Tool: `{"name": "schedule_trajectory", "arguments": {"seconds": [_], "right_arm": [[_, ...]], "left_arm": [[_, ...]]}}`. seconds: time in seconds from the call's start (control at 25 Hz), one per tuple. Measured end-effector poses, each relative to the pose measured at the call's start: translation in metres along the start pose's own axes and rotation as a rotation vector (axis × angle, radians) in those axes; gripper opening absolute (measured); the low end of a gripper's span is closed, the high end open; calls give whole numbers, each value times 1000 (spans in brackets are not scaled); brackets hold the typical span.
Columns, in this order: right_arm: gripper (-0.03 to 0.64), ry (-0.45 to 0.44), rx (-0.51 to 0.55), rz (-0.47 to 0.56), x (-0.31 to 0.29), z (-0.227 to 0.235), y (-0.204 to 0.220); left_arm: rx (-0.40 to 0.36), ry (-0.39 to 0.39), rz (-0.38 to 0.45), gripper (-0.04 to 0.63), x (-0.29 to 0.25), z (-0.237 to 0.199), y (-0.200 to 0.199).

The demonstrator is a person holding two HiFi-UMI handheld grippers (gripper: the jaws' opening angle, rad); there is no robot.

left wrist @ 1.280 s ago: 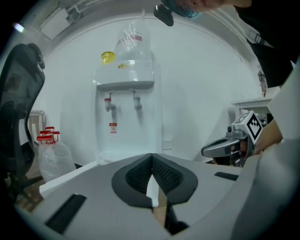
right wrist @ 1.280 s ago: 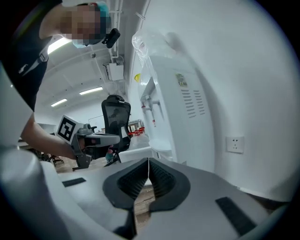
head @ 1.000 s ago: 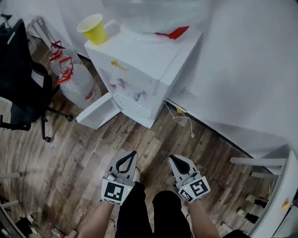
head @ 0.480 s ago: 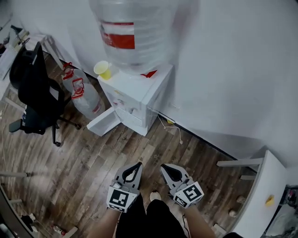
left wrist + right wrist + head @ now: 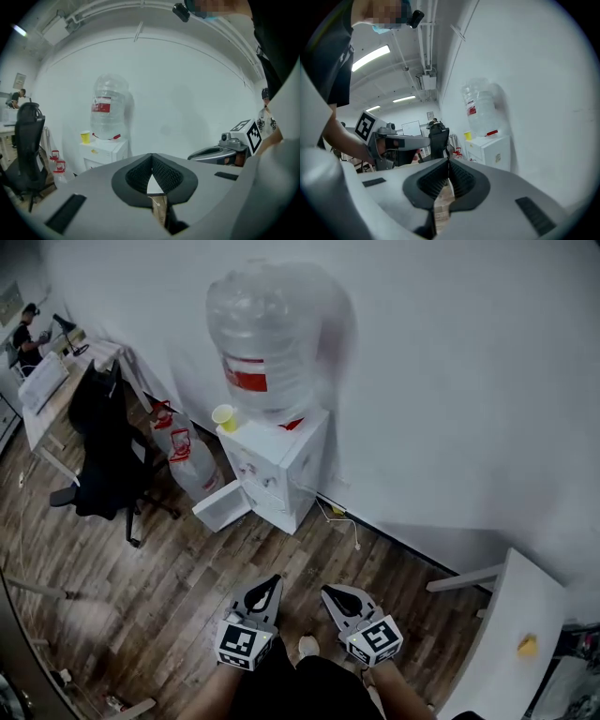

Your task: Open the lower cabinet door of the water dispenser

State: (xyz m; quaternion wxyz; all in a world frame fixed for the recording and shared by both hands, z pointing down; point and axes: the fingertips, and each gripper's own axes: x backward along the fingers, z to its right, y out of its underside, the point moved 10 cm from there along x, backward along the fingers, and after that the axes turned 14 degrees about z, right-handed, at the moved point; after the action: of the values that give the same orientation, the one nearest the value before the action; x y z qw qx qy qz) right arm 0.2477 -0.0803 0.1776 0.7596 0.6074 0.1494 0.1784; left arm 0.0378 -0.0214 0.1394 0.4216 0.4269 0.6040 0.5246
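Head view: water dispenser against the wall, well apart from left gripper and right gripper; lower cabinet door already swung out over the floor, so the opening looks done and the next move calls only for keeping clear. Yellow cup on its top's front left corner, contents unseen; big bottle seated above, water level unclear. Left gripper view: jaws together, nothing between; right gripper view: jaws together, likewise empty.

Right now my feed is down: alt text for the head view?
A water dispenser stands against the wall, its lower cabinet door swung open over the wood floor. Nearer the camera, the left gripper and right gripper hang shut and empty, well short of it.
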Motion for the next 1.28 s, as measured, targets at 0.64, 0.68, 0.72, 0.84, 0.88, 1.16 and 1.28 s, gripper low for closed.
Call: {"name": "schedule_trajectory", "arguments": {"seconds": [0.64, 0.68, 0.72, 0.84, 0.88, 1.16, 1.28], "right_arm": [[23, -125, 16, 44, 54, -32, -23], [23, -123, 19, 48, 55, -34, -24], [23, -120, 20, 52, 56, -36, -24], [23, -111, 23, 61, 60, -44, -26], [23, -107, 26, 62, 60, -48, -27], [23, -51, 22, 110, 69, -91, -32], [23, 1, 14, 135, 78, -114, -33]], "left_arm": [[-17, -98, 5, 14, 73, 54, -32], [-21, -91, 9, 14, 74, 55, -34], [-26, -84, 15, 14, 75, 55, -37], [-35, -67, 34, 14, 80, 54, -43], [-36, -61, 38, 14, 82, 53, -45], [-37, -10, 55, 14, 120, 45, -50], [-34, 16, 53, 14, 142, 39, -48]]}}
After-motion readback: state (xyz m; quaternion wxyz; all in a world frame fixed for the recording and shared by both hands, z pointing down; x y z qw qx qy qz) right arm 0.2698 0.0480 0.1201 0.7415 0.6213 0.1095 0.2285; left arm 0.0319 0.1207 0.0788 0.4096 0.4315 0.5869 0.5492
